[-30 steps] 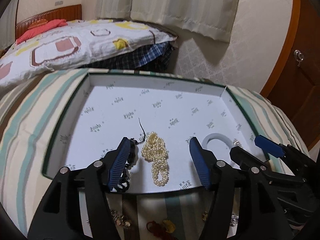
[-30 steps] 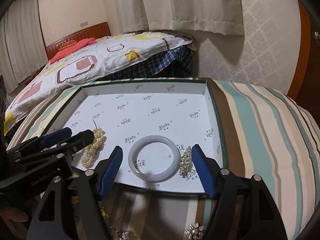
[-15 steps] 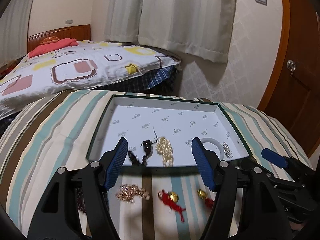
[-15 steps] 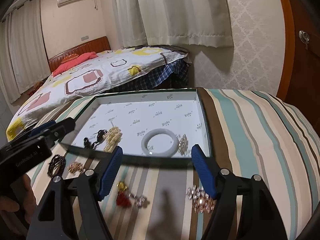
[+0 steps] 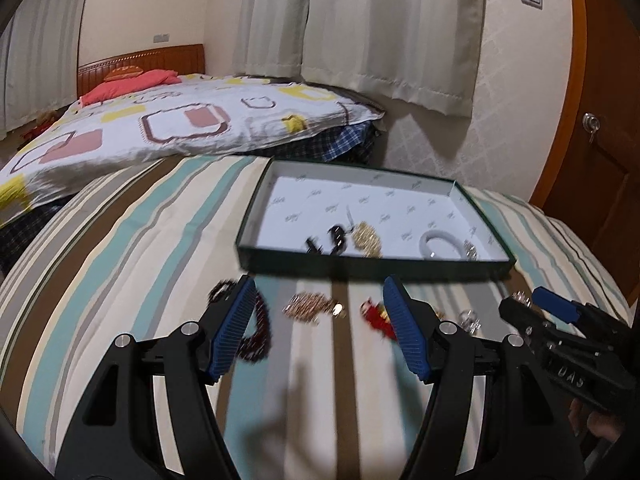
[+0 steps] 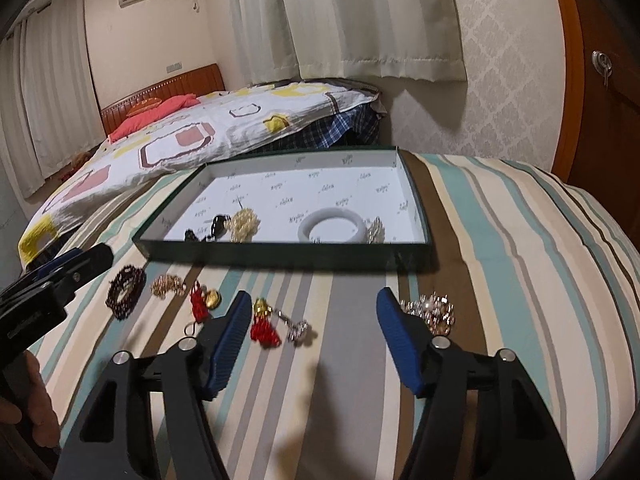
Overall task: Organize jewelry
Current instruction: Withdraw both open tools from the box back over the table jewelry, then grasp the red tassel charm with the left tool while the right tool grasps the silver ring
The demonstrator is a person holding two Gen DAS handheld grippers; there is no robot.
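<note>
Green box (image 6: 280,254), white bangle (image 6: 332,226), pearls (image 6: 245,222) inside

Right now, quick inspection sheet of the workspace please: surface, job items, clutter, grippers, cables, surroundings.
Surface: striped bedspread, soft.
Job's things: green tray holds white bangle, pearl strand, dark piece, sparkly piece. Outside it, on the spread: dark bead bracelet, gold chain, red tassel charms, crystal cluster.
Clutter: nothing seen.
Grippers: left hand-held gripper open, empty; right hand-held gripper empty, jaws closing.
Cables: nothing seen.
Surroundings: second bed, curtains, wooden door.
</note>
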